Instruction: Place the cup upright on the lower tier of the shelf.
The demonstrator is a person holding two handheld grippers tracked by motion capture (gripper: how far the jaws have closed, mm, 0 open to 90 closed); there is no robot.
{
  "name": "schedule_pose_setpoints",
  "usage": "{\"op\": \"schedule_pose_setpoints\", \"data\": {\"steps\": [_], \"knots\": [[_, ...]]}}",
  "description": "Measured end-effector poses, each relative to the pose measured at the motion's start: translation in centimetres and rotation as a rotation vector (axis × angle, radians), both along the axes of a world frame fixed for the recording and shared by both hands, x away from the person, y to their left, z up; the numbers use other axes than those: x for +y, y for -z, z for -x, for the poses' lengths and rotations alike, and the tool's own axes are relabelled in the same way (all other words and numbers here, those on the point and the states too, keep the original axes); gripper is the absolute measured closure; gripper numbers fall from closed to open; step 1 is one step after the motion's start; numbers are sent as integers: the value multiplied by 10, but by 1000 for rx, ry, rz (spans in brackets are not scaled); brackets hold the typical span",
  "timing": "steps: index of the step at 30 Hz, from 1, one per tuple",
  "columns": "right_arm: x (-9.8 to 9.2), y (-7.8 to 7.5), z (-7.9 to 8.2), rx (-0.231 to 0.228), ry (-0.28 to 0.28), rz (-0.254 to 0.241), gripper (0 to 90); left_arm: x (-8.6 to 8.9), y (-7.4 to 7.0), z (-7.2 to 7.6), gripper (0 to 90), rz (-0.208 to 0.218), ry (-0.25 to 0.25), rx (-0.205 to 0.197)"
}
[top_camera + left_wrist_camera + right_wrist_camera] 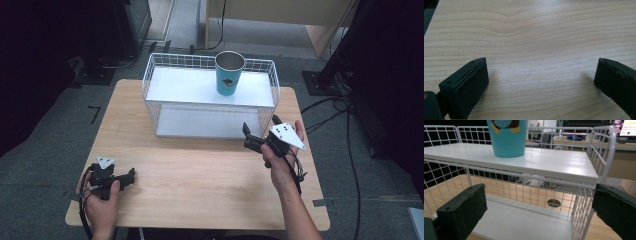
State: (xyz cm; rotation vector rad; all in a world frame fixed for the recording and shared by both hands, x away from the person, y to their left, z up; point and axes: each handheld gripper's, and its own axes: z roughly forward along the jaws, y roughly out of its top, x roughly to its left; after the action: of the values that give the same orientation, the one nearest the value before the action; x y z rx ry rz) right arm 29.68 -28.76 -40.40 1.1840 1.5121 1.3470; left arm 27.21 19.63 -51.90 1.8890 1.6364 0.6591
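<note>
We see a turquoise cup [229,74] standing upright on the top shelf [190,87] of a white wire rack [150,75], toward the shelf's right half; it carries a printed figure on its side and its inside is metallic. In the right gripper view the cup [507,137] rises above and ahead of the jaws, nearer the left jaw than the right, with the edge of the shelf [549,162] lying between the cup and the jaws.

The right gripper [261,131] is held off the table just in front of the rack's right front corner, apart from the cup. Its jaws are spread wide and grasp nothing — the lower shelf [524,220] and the rack's wire side wall [584,205] show in the gap between them.

The left gripper [131,176] sits low at the near left of the wooden table [200,170], well apart from rack and cup. In the left gripper view its jaws are likewise spread wide — between them we see bare wood grain of the table [539,50].

Each gripper is grasped by a hand; the right hand [280,160] bears the grey three-cornered plate [287,134] on top.
</note>
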Motion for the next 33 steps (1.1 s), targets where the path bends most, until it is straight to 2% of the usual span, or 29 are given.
{"op": "schedule_pose_setpoints", "data": {"steps": [10, 15, 33], "knots": [[-22, 26, 13, 46, 32, 2, 0, 0, 0, 0, 0, -1, 1, 1], [-31, 35, 17, 57, 46, 6, 0, 0, 0, 0, 0, -1, 1, 1], [-60, 74, 38, 140, 102, 17, 0, -1, 0, 0, 0, 0, -2, 0]]}}
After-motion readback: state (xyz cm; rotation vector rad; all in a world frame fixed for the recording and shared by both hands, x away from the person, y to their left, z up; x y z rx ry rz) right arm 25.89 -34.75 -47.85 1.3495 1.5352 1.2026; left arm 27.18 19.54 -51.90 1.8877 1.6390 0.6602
